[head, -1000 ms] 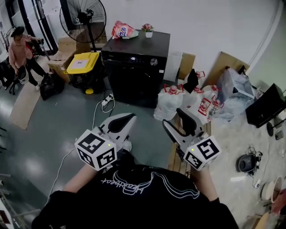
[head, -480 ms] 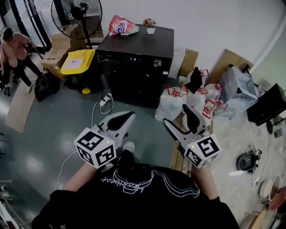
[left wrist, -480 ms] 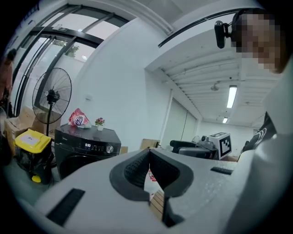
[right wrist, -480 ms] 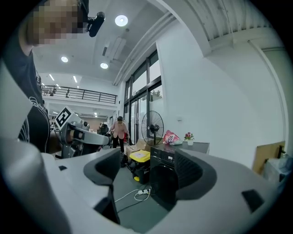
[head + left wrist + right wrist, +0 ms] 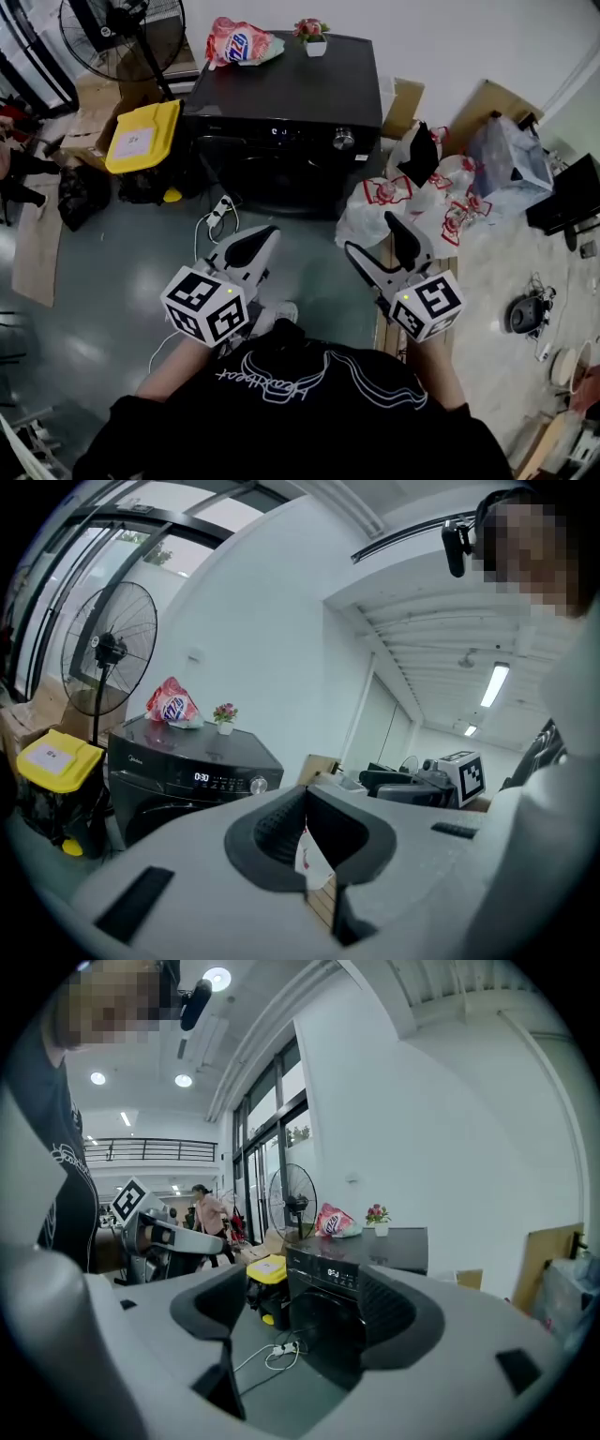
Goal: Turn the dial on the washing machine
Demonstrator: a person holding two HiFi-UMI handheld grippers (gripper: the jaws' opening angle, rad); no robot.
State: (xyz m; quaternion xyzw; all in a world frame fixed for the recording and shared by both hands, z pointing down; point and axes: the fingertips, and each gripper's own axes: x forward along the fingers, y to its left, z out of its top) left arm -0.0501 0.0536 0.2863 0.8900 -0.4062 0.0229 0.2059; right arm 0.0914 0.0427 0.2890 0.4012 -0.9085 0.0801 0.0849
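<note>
Head view: washing machine [image 5: 281, 103] stands at the wall, well apart from left tool [image 5: 265, 234] and right tool [image 5: 370, 234]. The dial [image 5: 343, 141] sits at the panel's right end. It is probably a rigid, smooth knob; pinch it across the rim. Glossy grey floor [image 5: 122, 272], bags [image 5: 412, 192] beside the machine.
Left gripper view: jaws pressed together, empty.
Right gripper view: jaws spread, just been opening, nothing between.

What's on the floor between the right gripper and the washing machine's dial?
Head view: a white plastic bag with red print stands there.
</note>
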